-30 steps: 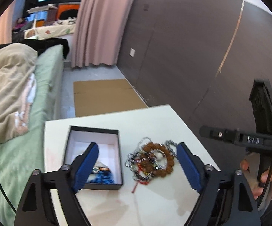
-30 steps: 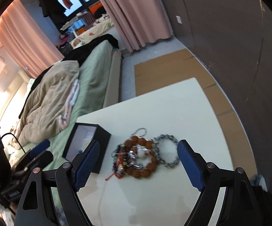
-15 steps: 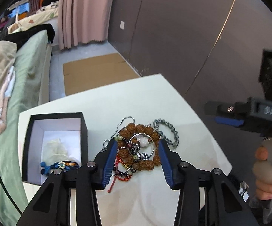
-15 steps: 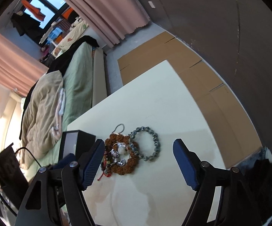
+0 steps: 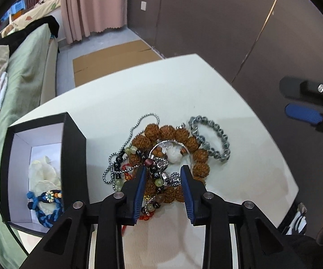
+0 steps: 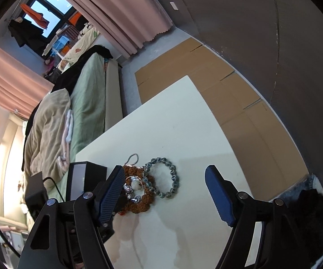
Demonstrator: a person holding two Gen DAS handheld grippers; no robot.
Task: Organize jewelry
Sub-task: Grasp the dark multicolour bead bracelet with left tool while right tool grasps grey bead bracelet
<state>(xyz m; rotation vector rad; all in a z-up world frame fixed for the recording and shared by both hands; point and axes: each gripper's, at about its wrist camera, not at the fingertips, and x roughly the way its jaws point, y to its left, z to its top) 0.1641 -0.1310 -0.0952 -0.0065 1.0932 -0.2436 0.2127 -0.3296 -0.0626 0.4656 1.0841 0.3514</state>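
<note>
- Only the left wrist view shows inside the black box [image 5: 74, 157]: a blue braided bracelet [image 5: 46, 210] on white lining.
- The left gripper [image 5: 162, 174] is closing around the tangled jewelry pile [image 5: 161, 161] on the white table [image 5: 161, 85]: knobbly brown beads, silver chain.
- The right gripper [image 6: 164, 179] hangs wide, empty, above the round grey-bead bracelet [image 6: 161, 177].

Brown bead bracelet [image 5: 172, 139] — grey bracelet [image 5: 213, 141] — black box [image 5: 74, 157]

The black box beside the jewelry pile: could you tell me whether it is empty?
Not empty. The black box stands open, no lid on it, and a blue braided bracelet lies on its white lining.
</note>
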